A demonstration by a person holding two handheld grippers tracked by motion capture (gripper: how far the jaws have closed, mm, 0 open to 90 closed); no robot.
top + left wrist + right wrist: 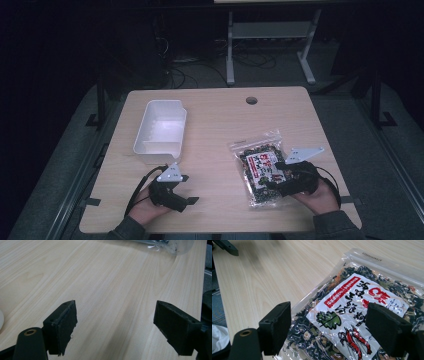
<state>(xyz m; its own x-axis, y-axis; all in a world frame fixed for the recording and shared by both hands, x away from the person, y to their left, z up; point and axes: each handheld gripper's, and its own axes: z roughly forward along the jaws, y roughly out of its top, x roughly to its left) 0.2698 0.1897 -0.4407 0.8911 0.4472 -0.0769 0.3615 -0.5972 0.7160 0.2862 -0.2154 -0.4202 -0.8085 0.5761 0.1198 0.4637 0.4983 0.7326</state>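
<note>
Clear packet of dried seaweed mix (pixel 262 167) flat on the pale wooden desk (pixel 220 125), toward the right front, long axis running roughly away from the person. White label with red and black print and a red shrimp drawing (pixel 357 341) across its middle; sealed transparent strip at the far end.

Right tongs (pixel 285 176) over the packet's near right part, held in the right hand (pixel 316 192), grey three-cornered plate (pixel 304 153) on top. Spread wide in the right gripper view (pixel 332 332), one black jaw on either side of the label, dark flakes and printed film between them (contact with the plastic not clear from here; nothing clamped).

Left tongs (pixel 181 189) at the left front of the desk, in the left hand (pixel 147 207), well apart from the packet, black cable looping behind. Also wide apart in the left gripper view (pixel 116 325), bare wood grain between the jaws, a corner of the packet (pixel 175 246) far off at the top edge.

White plastic bin (pixel 161 131) on the left half of the desk, just beyond the left tongs, open side up, nothing visible inside. Round cable hole (pixel 251 100) near the far edge of the desk. Dark floor and a grey metal frame (pixel 270 35) beyond.
</note>
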